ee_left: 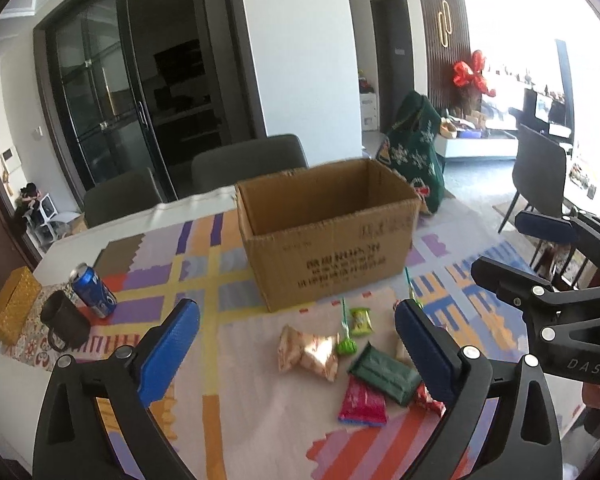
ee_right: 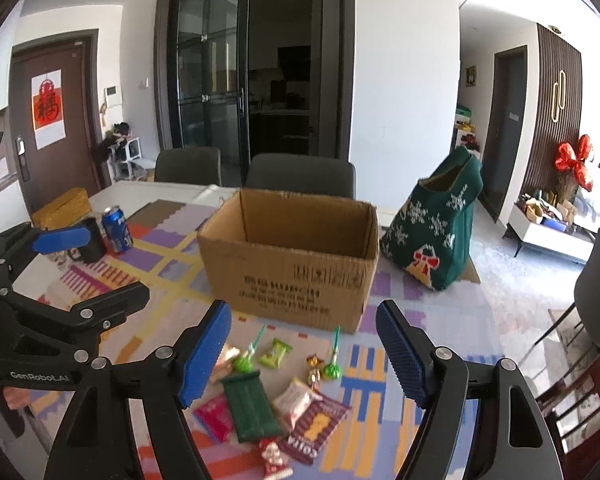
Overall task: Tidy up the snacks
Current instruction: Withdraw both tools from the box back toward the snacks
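The snack packets [ee_right: 268, 400] lie loose on the worktop [ee_right: 440, 312], just below and ahead of the right gripper [ee_right: 304, 352], the green packet [ee_right: 250, 408] lengthwise toward the empty cardboard box [ee_right: 288, 264] beyond. Left gripper [ee_left: 296, 344] hovers leftward. Both gape wide, holding nothing; the right seems nearer.

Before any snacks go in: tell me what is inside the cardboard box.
The cardboard box stands open. Only its bare brown inner walls show, with no snacks visible. Its near wall hides the floor, so the bottom cannot be checked.
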The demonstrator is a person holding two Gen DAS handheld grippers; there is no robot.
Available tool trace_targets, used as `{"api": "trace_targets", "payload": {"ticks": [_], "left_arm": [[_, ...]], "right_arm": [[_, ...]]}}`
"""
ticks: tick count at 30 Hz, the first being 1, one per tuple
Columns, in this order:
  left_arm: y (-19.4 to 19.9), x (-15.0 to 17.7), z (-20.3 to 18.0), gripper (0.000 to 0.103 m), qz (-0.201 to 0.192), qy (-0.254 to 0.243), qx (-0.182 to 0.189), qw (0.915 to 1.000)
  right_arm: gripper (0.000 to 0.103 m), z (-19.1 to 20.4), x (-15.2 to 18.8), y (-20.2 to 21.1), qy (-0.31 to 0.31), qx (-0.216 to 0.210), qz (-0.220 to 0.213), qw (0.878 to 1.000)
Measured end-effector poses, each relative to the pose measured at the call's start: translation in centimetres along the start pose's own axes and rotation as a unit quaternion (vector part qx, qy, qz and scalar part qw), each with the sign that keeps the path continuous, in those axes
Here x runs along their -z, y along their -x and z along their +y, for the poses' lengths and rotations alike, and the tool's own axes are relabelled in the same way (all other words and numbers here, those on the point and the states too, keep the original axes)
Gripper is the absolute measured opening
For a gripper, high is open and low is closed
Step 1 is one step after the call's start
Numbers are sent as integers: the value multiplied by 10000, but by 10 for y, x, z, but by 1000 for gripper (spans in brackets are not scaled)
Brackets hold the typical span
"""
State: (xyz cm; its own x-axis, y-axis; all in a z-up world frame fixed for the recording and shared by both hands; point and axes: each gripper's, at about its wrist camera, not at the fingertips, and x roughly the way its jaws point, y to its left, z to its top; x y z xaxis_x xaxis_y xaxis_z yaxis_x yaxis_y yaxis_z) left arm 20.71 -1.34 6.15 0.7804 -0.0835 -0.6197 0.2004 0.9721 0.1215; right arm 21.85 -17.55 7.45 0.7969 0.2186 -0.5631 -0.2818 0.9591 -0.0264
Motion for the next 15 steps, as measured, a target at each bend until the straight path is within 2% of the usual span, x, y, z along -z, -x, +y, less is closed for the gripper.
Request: {"api": "trace_targets", "payload": {"ticks": [15], "left_arm": [[-19, 56, -22, 100, 730, -342, 309, 9963]], "right_arm": [[75, 5, 64, -11, 1, -139, 886, 9960]]}}
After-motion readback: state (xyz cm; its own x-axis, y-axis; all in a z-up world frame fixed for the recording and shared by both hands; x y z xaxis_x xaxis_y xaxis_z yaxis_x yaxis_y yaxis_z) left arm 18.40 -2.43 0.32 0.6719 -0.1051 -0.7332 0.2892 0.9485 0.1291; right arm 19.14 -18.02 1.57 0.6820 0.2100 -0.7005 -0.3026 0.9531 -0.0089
